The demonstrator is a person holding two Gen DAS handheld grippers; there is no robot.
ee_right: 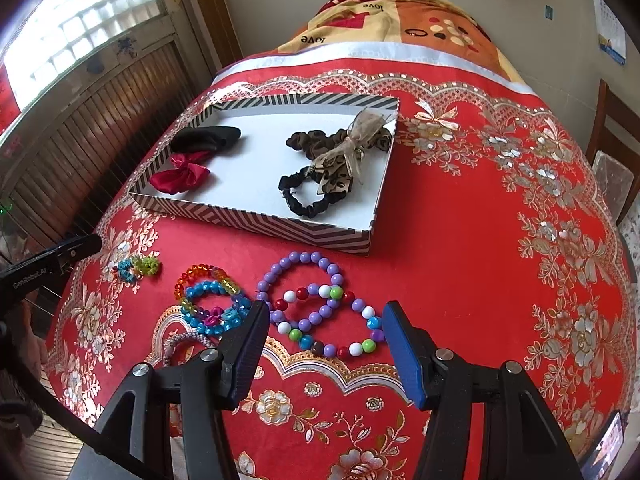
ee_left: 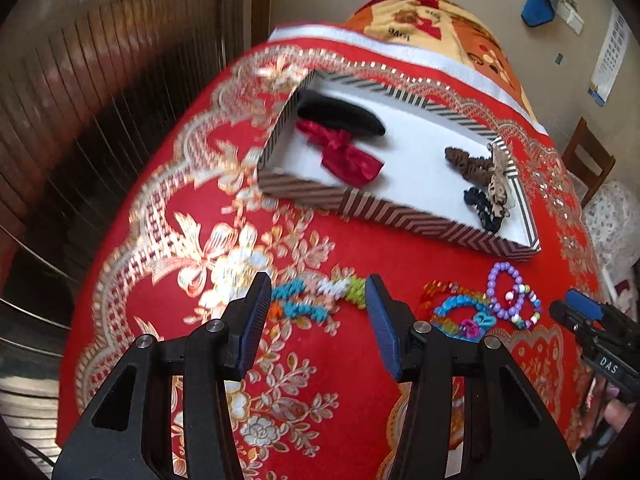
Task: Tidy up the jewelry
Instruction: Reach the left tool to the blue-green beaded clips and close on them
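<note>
A striped shallow tray [ee_right: 280, 228] [ee_left: 400, 210] on the red tablecloth holds a black hair piece [ee_right: 212, 138], a red bow [ee_right: 182, 176], a brown scrunchie [ee_right: 320, 140] and a black scrunchie [ee_right: 312, 194]. My left gripper [ee_left: 318, 300] is open just above a teal, white and green bracelet [ee_left: 312, 296]; the view is blurred. My right gripper [ee_right: 326, 316] is open over a purple bead bracelet [ee_right: 304, 280] and a mixed-colour bead bracelet [ee_right: 332, 328], both lying on the cloth. Rainbow and blue bracelets [ee_right: 208, 296] lie to the left of them.
A patterned blanket [ee_right: 400, 20] covers the far end of the table. A wooden chair [ee_right: 612, 128] stands at the right, a slatted wooden wall [ee_left: 100, 100] at the left. A small hair tie [ee_right: 184, 342] lies near the right gripper's left finger.
</note>
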